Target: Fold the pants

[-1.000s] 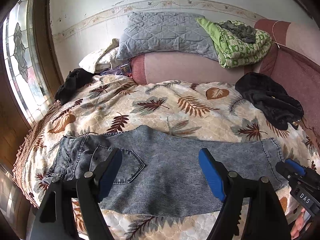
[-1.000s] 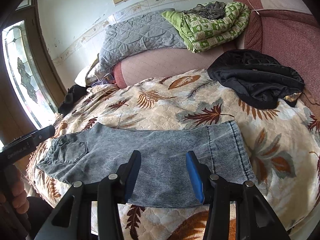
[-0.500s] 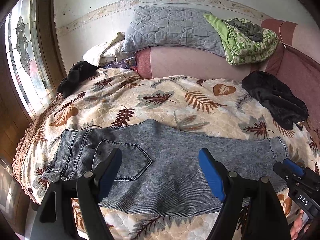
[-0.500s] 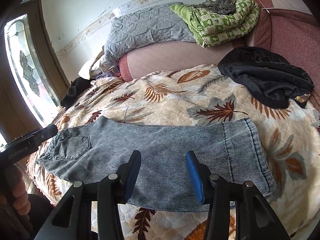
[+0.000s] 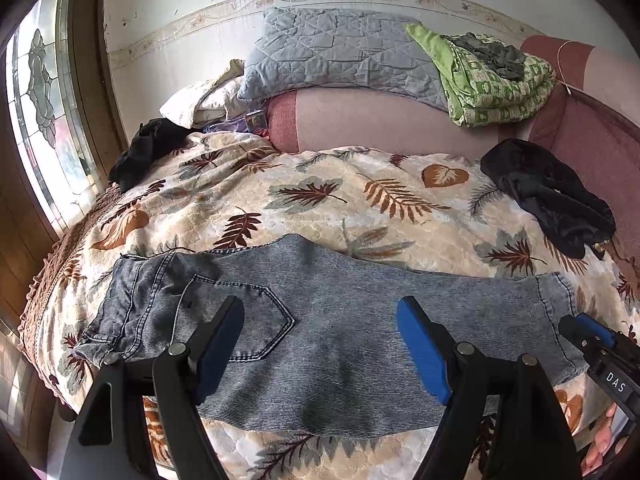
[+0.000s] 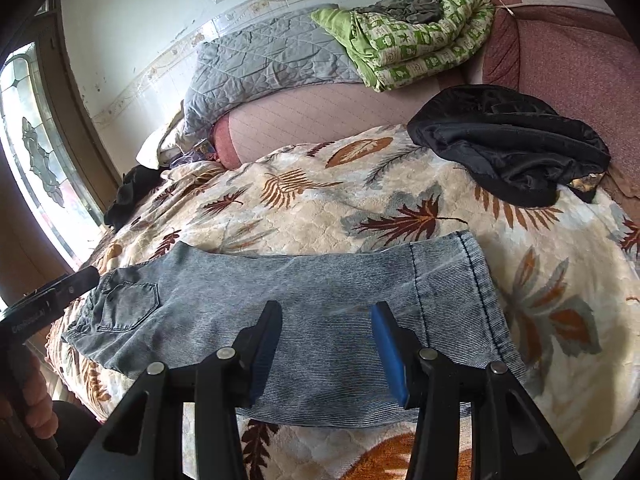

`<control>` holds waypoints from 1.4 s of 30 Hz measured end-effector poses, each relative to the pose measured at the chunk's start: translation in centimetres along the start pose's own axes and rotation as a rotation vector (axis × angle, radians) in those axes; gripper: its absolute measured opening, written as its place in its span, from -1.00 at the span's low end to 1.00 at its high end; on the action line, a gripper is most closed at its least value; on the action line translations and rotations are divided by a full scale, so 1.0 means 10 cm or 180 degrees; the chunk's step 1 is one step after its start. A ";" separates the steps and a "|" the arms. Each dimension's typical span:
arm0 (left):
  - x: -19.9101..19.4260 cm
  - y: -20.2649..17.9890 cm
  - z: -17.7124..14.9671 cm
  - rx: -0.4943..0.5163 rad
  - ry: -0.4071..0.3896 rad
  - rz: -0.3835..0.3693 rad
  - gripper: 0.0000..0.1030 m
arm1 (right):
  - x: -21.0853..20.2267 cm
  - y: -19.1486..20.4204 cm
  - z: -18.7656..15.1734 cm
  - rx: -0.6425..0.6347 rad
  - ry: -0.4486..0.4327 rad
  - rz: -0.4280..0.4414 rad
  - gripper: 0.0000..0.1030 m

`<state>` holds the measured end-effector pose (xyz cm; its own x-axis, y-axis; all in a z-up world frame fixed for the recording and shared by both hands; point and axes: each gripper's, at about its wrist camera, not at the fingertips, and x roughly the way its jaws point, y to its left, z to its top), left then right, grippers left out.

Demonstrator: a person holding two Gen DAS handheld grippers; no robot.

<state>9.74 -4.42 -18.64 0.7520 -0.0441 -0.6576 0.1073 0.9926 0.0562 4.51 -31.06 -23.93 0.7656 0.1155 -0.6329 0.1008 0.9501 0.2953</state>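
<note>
The grey-blue jeans (image 5: 320, 344) are laid out flat sideways across the leaf-print bedspread (image 5: 320, 200), waistband and back pocket to the left, leg hem off to the right. The left tongs (image 5: 320, 344) hang wide open right over the middle of them (blue pads spread apart, nothing between them), and the right tongs (image 5: 600, 344) poke in at the lower right edge by the hem. Further back there's a black garment (image 5: 552, 196) crumpled on the bed's right side.
</note>
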 end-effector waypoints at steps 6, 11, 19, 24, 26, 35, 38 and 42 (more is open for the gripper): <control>0.01 0.00 -0.01 -0.0005 0.0008 -0.0007 0.54 | 0.00 -0.07 0.00 0.0031 0.0000 -0.0040 -0.02; 0.04 -0.01 -0.02 -0.0013 0.0019 -0.0014 0.54 | 0.01 -0.12 0.00 0.0041 0.0013 -0.0085 -0.02; 0.05 -0.05 -0.02 0.0006 0.0010 -0.0031 0.54 | 0.00 -0.13 -0.01 0.0044 0.0011 -0.0113 -0.02; 0.11 -0.05 -0.05 0.0077 0.0043 -0.0001 0.54 | -0.02 -0.24 0.05 0.0058 -0.0041 -0.0254 -0.02; 0.19 0.00 -0.10 0.0152 0.0084 0.0062 0.54 | -0.05 -0.39 0.11 0.0168 -0.0100 -0.0338 -0.02; 0.80 0.65 -0.18 0.0026 0.0494 0.0712 0.54 | 0.39 -0.76 0.39 0.0499 0.0200 -0.0318 -0.02; 0.95 0.81 -0.26 -0.0060 0.0638 0.0848 0.54 | 0.61 -0.77 0.45 0.0549 0.0329 -0.0196 -0.02; 1.14 0.89 -0.37 -0.0051 0.0874 0.0927 0.54 | 0.95 -0.92 0.44 0.0584 0.0637 -0.0532 -0.03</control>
<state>16.88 4.34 -28.44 0.5476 0.2690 -0.7923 -0.0965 0.9609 0.2595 13.61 -40.02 -29.52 0.5905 0.0343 -0.8063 0.3416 0.8946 0.2882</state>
